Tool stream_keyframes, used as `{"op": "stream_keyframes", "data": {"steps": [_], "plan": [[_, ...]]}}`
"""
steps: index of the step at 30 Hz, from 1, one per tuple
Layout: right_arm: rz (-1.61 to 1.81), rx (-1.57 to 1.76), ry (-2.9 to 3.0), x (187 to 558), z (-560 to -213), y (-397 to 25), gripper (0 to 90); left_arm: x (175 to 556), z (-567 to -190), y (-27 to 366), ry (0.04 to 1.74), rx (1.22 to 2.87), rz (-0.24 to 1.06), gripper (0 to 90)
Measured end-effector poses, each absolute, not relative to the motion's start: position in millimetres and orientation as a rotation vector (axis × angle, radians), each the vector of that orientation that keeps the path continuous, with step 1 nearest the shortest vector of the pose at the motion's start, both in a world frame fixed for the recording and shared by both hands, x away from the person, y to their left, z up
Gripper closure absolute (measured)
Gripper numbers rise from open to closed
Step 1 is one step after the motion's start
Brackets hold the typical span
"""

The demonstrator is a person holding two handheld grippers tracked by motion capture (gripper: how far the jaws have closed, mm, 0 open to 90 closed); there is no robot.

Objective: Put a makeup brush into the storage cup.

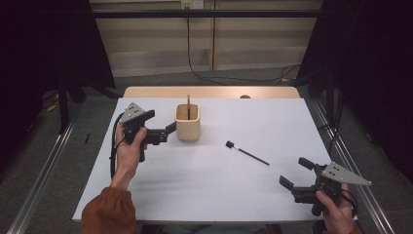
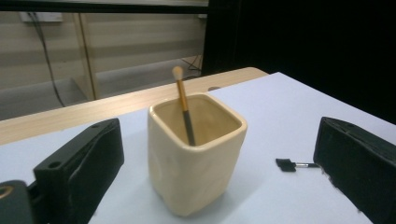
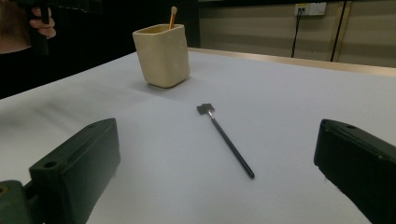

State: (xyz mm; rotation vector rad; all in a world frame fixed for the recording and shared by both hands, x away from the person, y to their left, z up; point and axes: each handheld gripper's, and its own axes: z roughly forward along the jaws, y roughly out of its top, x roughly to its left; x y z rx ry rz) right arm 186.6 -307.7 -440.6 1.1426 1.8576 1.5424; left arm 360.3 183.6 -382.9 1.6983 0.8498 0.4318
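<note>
I see the white table (image 1: 204, 195), then the cream cup (image 1: 188, 123) upright near its far edge, left gripper (image 1: 168, 131) just beside it, jaws spread, empty. Right gripper (image 1: 296, 172) near corner, jaws apart, empty. Black brush (image 1: 247, 153) flat between them; tan brush (image 2: 183, 105) in cup.

Wide-spread right claw (image 3: 219, 186) faces black brush (image 3: 226, 140) before cream cup (image 3: 162, 56)

White table (image 1: 160, 195): cup (image 1: 187, 127), blk brush (image 1: 246, 152).
</note>
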Motion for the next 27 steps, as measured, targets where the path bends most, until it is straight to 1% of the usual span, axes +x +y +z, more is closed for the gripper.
{"op": "stream_keyframes", "data": {"steps": [3,6,8,14,27], "plan": [[1.54,1.137,1.86,186,-441,-308,0.0,354,-382,193,0.873,1.695,0.462,2.2],[1.543,1.14,1.858,187,-441,-308,0.0,349,-383,203,0.867,1.668,0.43,1.8],[1.543,1.14,1.858,187,-441,-308,0.0,343,-385,206,0.86,1.679,0.451,1.6],[1.538,1.138,1.864,187,-441,-308,0.0,326,-390,213,0.835,1.702,0.452,1.6],[1.535,1.138,1.862,187,-441,-308,0.0,294,-407,230,0.892,1.706,0.466,1.6]]}}
